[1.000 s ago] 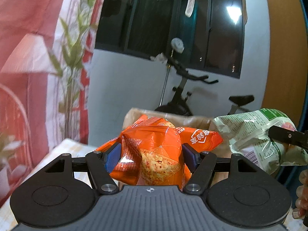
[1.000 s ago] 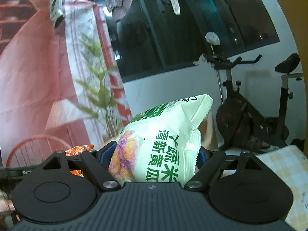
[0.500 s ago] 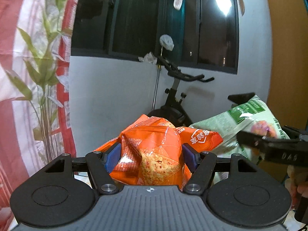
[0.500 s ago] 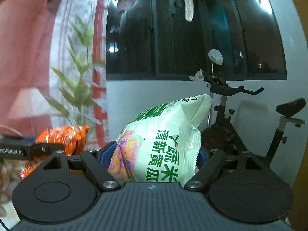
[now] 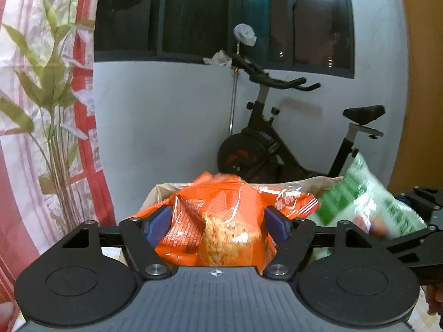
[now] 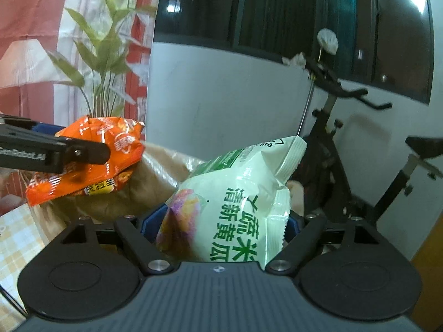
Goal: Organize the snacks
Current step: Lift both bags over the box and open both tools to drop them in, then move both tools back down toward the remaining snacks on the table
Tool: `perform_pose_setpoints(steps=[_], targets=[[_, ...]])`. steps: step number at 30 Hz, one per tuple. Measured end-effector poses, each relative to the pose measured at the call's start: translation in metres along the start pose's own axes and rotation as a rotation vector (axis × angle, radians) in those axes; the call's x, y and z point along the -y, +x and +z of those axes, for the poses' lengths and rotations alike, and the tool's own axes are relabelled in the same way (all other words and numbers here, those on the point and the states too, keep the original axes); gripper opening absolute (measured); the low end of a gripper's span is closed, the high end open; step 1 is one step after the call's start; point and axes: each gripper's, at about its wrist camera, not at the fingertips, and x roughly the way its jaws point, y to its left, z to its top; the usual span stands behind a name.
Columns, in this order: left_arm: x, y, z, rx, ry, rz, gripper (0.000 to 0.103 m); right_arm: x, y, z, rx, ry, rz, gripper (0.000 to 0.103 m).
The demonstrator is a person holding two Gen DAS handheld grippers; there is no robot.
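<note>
Left gripper (image 5: 217,222) black, blue pads (image 5: 157,222), silver screws, ribbed grey body with crosshair mark, right gripper (image 6: 221,222) the same, white lettering on the left gripper's side

The green-and-white snack bag (image 6: 238,202) bears large green Chinese characters reading 清新黄瓜 along its front. The black arm (image 6: 41,153) beside the orange snack bag (image 6: 91,155) carries blurred white lettering, seemingly "GenRobot.AI".
</note>
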Motion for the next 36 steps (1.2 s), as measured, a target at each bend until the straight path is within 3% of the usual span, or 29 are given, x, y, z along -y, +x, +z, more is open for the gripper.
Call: perform_pose_setpoints(steps=[3, 5, 16, 26, 36], targets=[[-0.005, 0.0, 0.001, -0.007, -0.034, -0.026, 0.087, 0.005, -0.002, 0.0, -0.004, 0.035, 0.02, 0.086], [-0.007, -0.005, 0.001, -0.001, -0.038, -0.022, 0.088, 0.009, -0.005, 0.002, -0.001, 0.061, 0.027, 0.091], [-0.026, -0.051, -0.007, -0.023, -0.09, 0.023, 0.088, 0.024, -0.054, 0.001, 0.0, 0.18, 0.113, 0.091], [-0.027, -0.102, -0.032, -0.015, -0.112, 0.004, 0.087, 0.029, -0.108, -0.032, -0.002, 0.2, 0.126, 0.091], [-0.023, -0.123, -0.064, -0.048, -0.105, 0.003, 0.087, 0.036, -0.134, -0.063, 0.009, 0.236, 0.114, 0.091]])
